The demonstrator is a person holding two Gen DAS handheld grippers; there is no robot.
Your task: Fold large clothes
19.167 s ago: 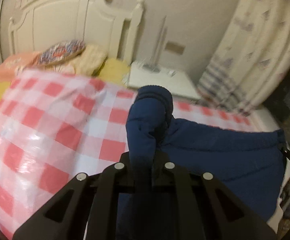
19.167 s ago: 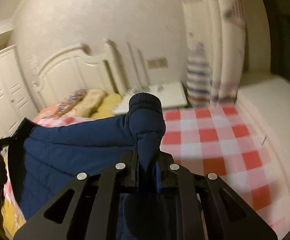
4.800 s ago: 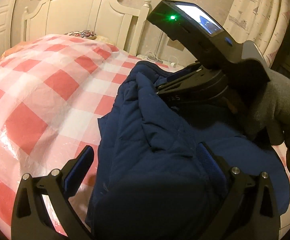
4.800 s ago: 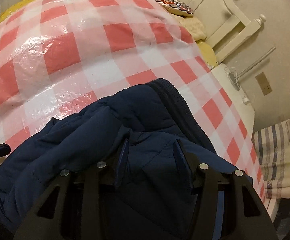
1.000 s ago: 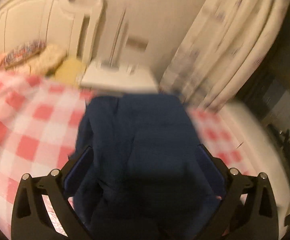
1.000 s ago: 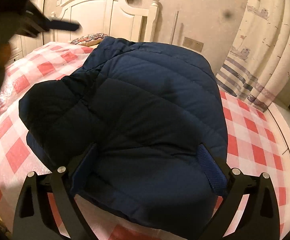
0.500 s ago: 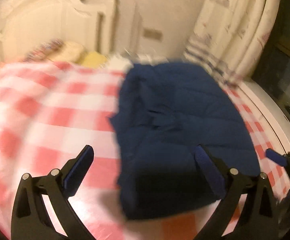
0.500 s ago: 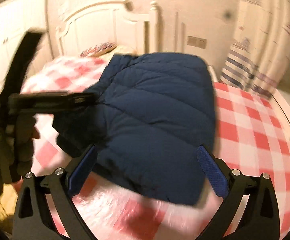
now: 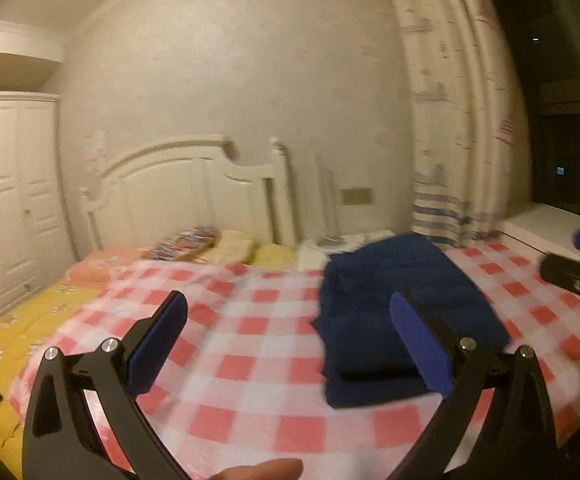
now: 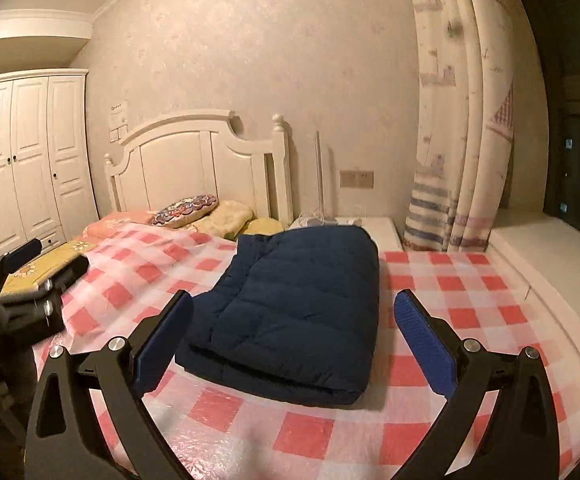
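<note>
Nearest the lens, the right gripper (image 10: pixel 290 332) stands with its blue-padded jaws spread wide and nothing between them. The left gripper (image 9: pixel 288 334) is in the same condition: jaws apart, empty, raised clear of the bed. A fingertip intrudes at the bottom edge of the left wrist view; its owner's hand is cut off.

Beyond the jaws, the navy padded jacket (image 10: pixel 302 304) lies on the red-and-white checked cover (image 10: pixel 470 320), folded into a thick rectangular bundle, roughly mid-bed and toward the nightstand side. Neither gripper touches it. Judged from its present lie, the fold appears complete or nearly so.

Handling assessment: the quilted shell looks soft, bulky and springy, light for its volume, with a smooth fabric likely to slide on the glossy cover. Layers may spring open if released loosely. The best purchase would be the doubled near edge or a corner of the stack, pinching all layers together.

Farther back: pillows (image 10: pixel 210 216), the white headboard (image 10: pixel 198 160), a wardrobe (image 10: pixel 30 152), a nightstand (image 10: pixel 370 228) and a curtain (image 10: pixel 450 140).

Limits of observation: sleeves, collar and zip are hidden inside the fold. The left wrist view is motion-blurred, so seams and edges there cannot be verified. The far side of the bundle is unseen.
</note>
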